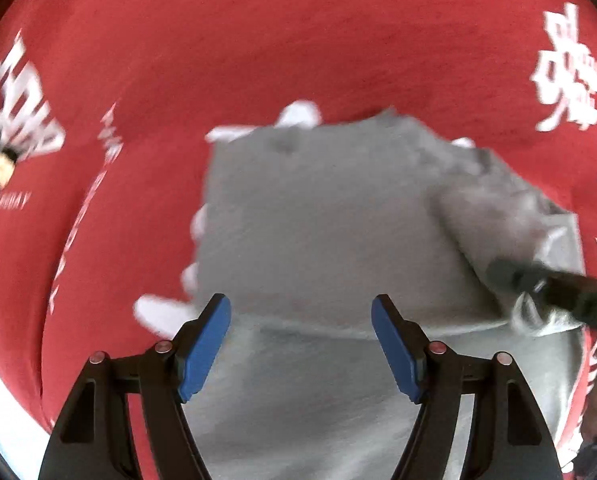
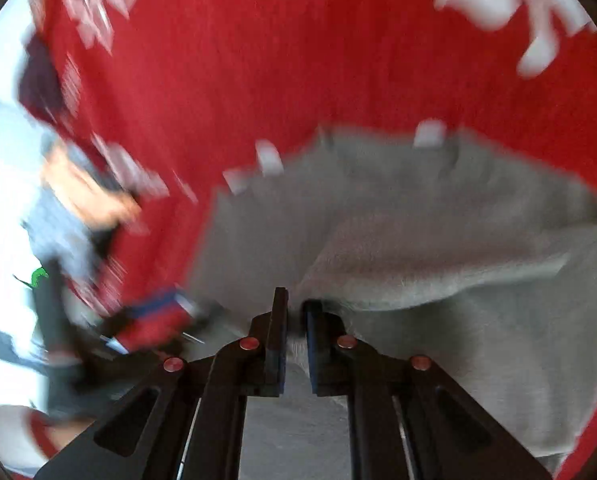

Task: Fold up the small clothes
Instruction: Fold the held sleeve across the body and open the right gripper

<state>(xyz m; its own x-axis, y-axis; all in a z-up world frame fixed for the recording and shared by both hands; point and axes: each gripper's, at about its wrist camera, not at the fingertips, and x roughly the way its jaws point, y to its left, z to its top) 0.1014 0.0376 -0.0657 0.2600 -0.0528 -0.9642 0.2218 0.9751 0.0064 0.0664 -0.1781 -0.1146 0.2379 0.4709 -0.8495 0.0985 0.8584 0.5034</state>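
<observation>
Nearest the right wrist camera, the right tongs (image 2: 296,320) are drawn together on a raised edge of the grey garment (image 2: 438,240): a strip of the pale cloth shows in the narrow gap between the blue pads, and the fabric lifts from there in a soft ridge running away to the right. Nearest the left wrist camera, the left tongs (image 1: 300,344) stand wide apart above the same grey garment (image 1: 318,220), with nothing between the pads and no cloth touched.

Beyond both, the garment lies on a red cloth (image 1: 258,40) printed with white lettering, which covers the tabletop. The garment's near and middle parts lie fairly flat. Its right side is rumpled and doubled over, and there the right tongs (image 1: 554,292) come in from the right edge of the left view, dark and blurred, gripping that fold. White scraps (image 1: 298,114) peek out along the garment's far and left edges; I cannot tell what they are.

Farther left in the right view, blurred, the person's hand (image 2: 86,196) is visible.

By my reading, folding is under way but early: one side is being carried over, nothing is yet squared, and the remaining folds and smoothing are left.
</observation>
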